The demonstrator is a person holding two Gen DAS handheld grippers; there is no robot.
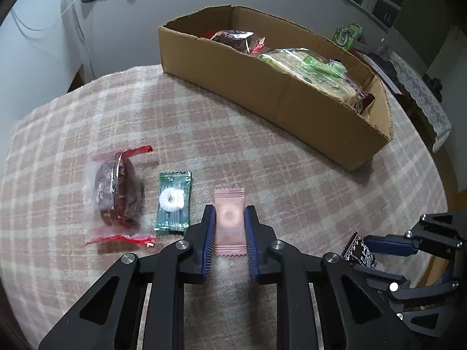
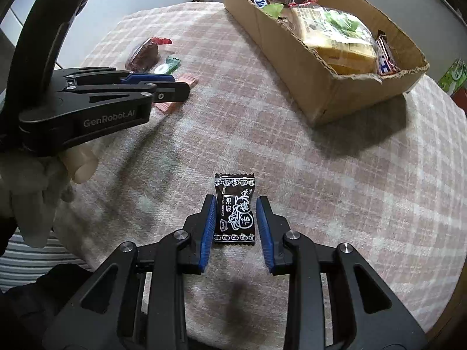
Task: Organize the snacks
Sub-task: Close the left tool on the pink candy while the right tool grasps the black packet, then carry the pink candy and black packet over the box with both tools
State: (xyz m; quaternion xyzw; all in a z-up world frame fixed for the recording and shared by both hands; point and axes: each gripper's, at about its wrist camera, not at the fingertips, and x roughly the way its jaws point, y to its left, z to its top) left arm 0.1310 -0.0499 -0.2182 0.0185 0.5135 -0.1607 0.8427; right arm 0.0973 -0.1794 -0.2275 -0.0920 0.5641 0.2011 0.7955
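Note:
A pink candy (image 1: 230,224) lies on the plaid cloth, and my left gripper (image 1: 230,208) is shut on it, blue pads pressing both long sides. To its left lie a green candy (image 1: 173,201) and a dark round snack in a red-ended clear wrapper (image 1: 118,192). My right gripper (image 2: 236,198) is shut on a black candy (image 2: 235,213) with white print, the pads against its two sides. The same black candy (image 1: 360,250) shows at the lower right of the left wrist view. Behind them stands an open cardboard box (image 1: 262,93) holding several wrapped snacks.
The box (image 2: 292,58) crosses the back of the table (image 2: 335,189) from centre to right. A gloved hand (image 2: 29,198) holds the left gripper (image 2: 175,86). A green packet (image 1: 347,33) sits beyond the box. The table's rounded edge runs close on the right.

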